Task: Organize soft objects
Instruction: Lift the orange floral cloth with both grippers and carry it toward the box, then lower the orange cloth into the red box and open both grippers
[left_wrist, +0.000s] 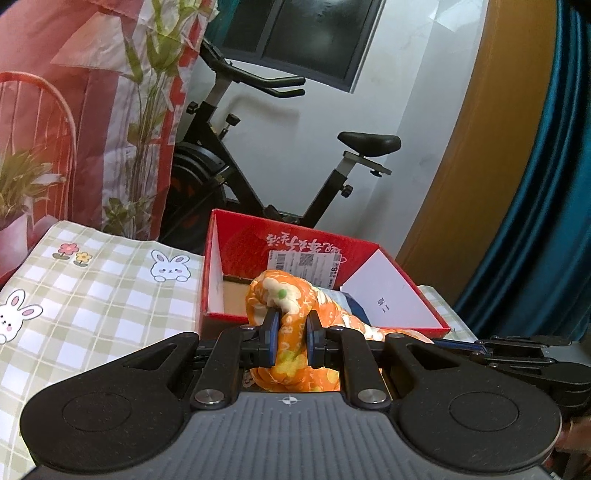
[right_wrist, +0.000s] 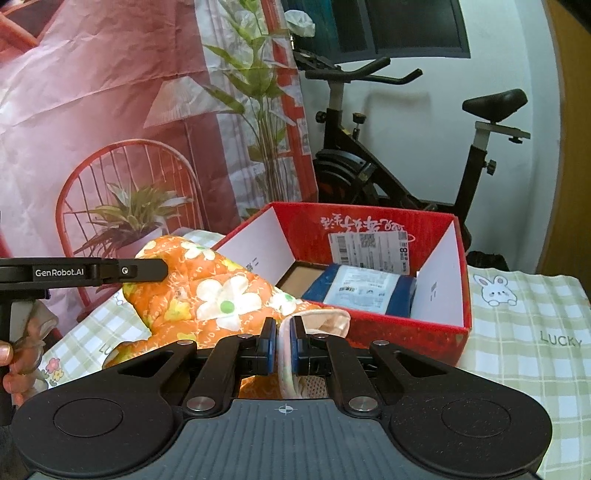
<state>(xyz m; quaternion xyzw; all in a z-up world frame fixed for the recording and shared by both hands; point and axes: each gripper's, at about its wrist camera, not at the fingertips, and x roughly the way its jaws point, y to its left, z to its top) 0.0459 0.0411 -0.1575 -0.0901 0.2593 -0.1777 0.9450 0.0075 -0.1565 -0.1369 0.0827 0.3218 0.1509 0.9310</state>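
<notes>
My left hand-held gripper (left_wrist: 291, 325) pinches the orange floral quilted cloth (left_wrist: 291, 350); my right hand-held gripper (right_wrist: 283, 332) clamps its pale hem; only the right view shows the blue packet (right_wrist: 360, 291) in the red box (right_wrist: 406, 328) ahead.

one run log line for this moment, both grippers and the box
left hand-held gripper: shut on orange floral cloth | right hand-held gripper: shut on its pale edge | red box: open, blue packet inside
</notes>
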